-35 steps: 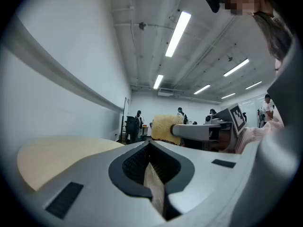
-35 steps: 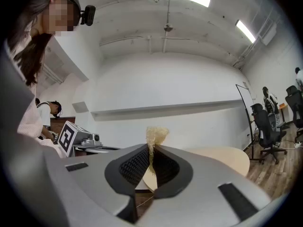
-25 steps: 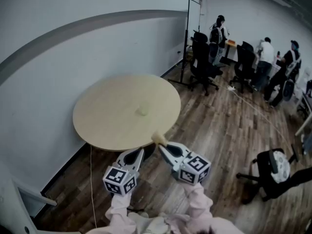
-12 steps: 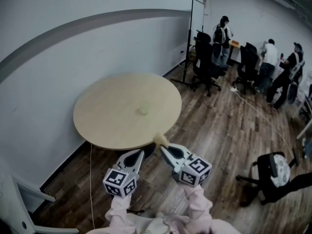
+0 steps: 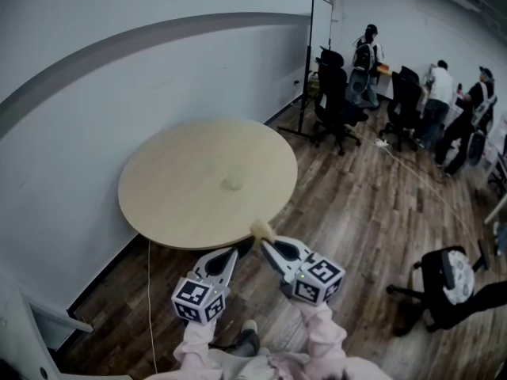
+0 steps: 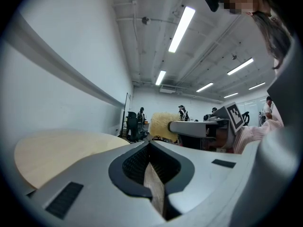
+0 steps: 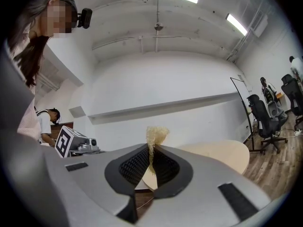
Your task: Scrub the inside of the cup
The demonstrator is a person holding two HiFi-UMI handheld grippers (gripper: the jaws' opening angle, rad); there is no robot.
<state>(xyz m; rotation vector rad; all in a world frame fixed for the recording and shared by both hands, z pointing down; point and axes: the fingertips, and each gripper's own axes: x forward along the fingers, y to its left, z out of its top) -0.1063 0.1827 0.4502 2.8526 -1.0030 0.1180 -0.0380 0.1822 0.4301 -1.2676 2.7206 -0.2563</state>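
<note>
While the head view is looking steeply down, a round surface (image 5: 170, 204) is standing against a curved white wall (image 5: 95, 109). A small pale cup (image 5: 233, 182) is sitting near the surface's middle, too small to show detail. The left gripper (image 5: 231, 252) and right gripper (image 5: 266, 243) are hovering side by side at the near edge, over a wood floor (image 5: 356, 212) and well apart from the cup. A yellow sponge (image 5: 259, 229) is sticking out of the right gripper's tip, just at the surface's rim. Pink sleeves (image 5: 325, 335) are showing below the marker cubes. Office chairs (image 5: 337, 105) and several people (image 5: 436, 93) are occupying the far end of the room.

Left gripper view:
- The jaws are meeting at their tips, closed on nothing.
- The surface (image 6: 57, 150) is lying to the left.
- The sponge (image 6: 163, 126) is showing beyond the jaws, held at the tip of the right gripper.
- The cup is not showing.

Right gripper view:
- The jaws are pinching the sponge (image 7: 156, 135), its frayed top rising above them.
- The surface (image 7: 222, 155) is lying to the right, with chairs (image 7: 265, 115) farther off.
- The left gripper's marker cube (image 7: 66, 143) is showing at the left.
- The cup cannot be made out.
</note>
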